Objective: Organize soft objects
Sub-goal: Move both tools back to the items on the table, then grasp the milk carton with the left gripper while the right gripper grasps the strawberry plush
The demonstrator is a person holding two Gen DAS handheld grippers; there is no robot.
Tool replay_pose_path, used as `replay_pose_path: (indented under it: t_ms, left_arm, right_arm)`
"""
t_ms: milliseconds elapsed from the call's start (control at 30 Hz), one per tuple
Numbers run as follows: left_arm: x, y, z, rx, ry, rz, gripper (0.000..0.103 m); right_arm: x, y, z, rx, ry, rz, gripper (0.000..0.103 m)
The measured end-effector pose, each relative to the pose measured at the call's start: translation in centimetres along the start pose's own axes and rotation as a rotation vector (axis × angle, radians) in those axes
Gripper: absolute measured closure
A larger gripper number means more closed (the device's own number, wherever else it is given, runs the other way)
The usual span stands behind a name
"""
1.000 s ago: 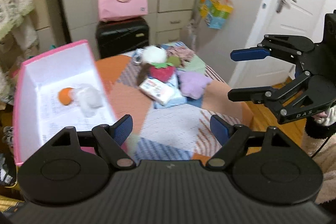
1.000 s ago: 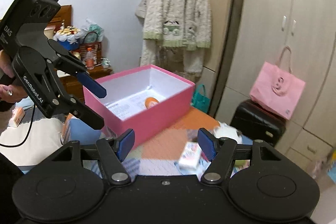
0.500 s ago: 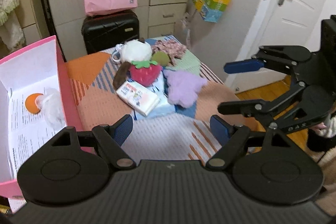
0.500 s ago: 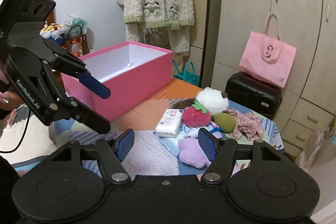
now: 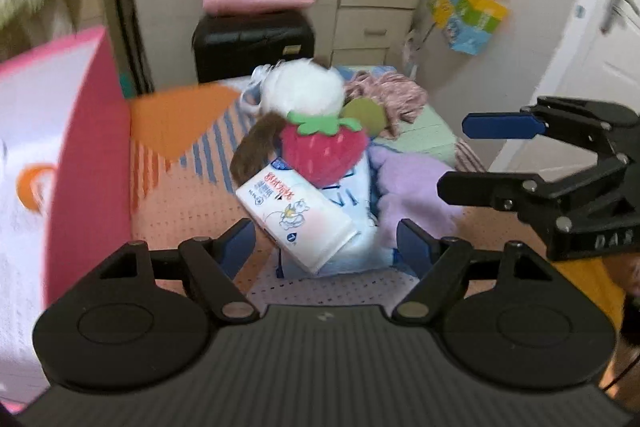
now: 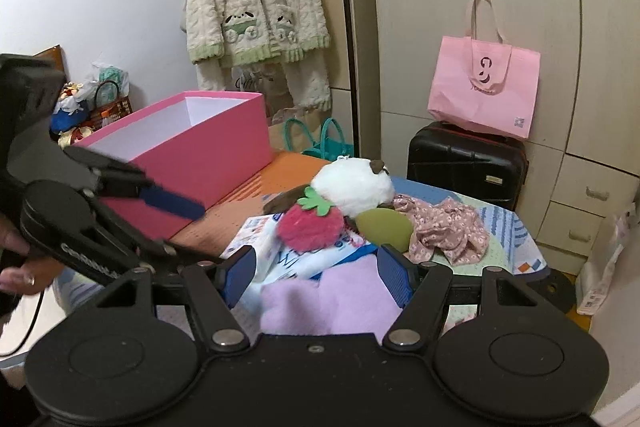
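The open pink cardboard box [image 6: 188,147], now shifted out to the left gripper's [image 5: 326,247] left, is left behind as the pile is neared. The white tissue pack [image 5: 296,215] is framed between its closing, still-apart jaws, untouched. The lilac plush [image 6: 332,307] lies between the right gripper's [image 6: 316,277] parted, empty jaws: pickup seems next.

Even, soft indoor light, no harsh shadows. The left wrist view smears with motion blur (edges worst); the right stays sharp, fisheye-bent.

A red plush strawberry [image 5: 324,151] lay atop a white tissue pack [image 5: 296,217], beside a white fluffy toy [image 5: 304,91] and lilac plush [image 5: 412,183].
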State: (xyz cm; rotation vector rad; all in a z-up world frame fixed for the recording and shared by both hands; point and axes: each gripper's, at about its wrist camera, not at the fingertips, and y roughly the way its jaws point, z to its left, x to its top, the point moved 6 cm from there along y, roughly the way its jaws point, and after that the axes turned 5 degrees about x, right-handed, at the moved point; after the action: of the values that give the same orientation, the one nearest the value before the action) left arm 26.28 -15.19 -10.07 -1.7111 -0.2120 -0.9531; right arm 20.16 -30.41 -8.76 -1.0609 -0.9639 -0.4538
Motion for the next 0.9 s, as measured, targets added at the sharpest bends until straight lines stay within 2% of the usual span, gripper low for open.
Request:
replay_pose_path:
  t_ms: [100, 200, 300, 433, 467, 567, 767, 900]
  left_arm:
    - [0.3, 1.2, 0.6, 0.041, -0.026, -0.02, 0.026]
    - [0.3, 2.1, 0.9, 0.055, -0.044, -0.032, 0.031]
    - [0.3, 2.7, 1.7, 0.078, -0.1, -0.067, 0.032]
    - [-0.1, 3.4, 1.7, 0.024, -0.135, -0.047, 0.033]
    - [-0.2, 3.5, 1.5, 0.013, -0.135, -0.043, 0.034]
    - [-0.6, 3.7, 0.9, 0.052, -0.094, -0.057, 0.036]
    - [-0.6, 4.4, 1.0, 0.076, -0.115, -0.089, 0.036]
    - [-1.1, 4.6, 1.3, 0.061, -0.156, -0.09, 0.038]
  right_arm:
    - [0.5, 1.6, -0.5, 0.026, 0.005, 0.004, 0.031]
    - [1.0, 3.2, -0.8, 0.037, -0.007, 0.005, 0.031]
    - [1.9, 4.7, -1.2, 0.065, 0.006, 0.005, 0.031]
    - [2.9, 6.1, -1.8, 0.093, 0.018, 0.006, 0.033]
    - [3.2, 6.5, -1.9, 0.101, 0.017, 0.012, 0.036]
    - [3.3, 7.4, -1.9, 0.13, 0.01, 0.034, 0.043]
    - [3.1, 8.9, -1.1, 0.135, -0.062, 0.075, 0.043]
    - [2.3, 10.0, -1.1, 0.131, -0.067, 0.124, 0.043]
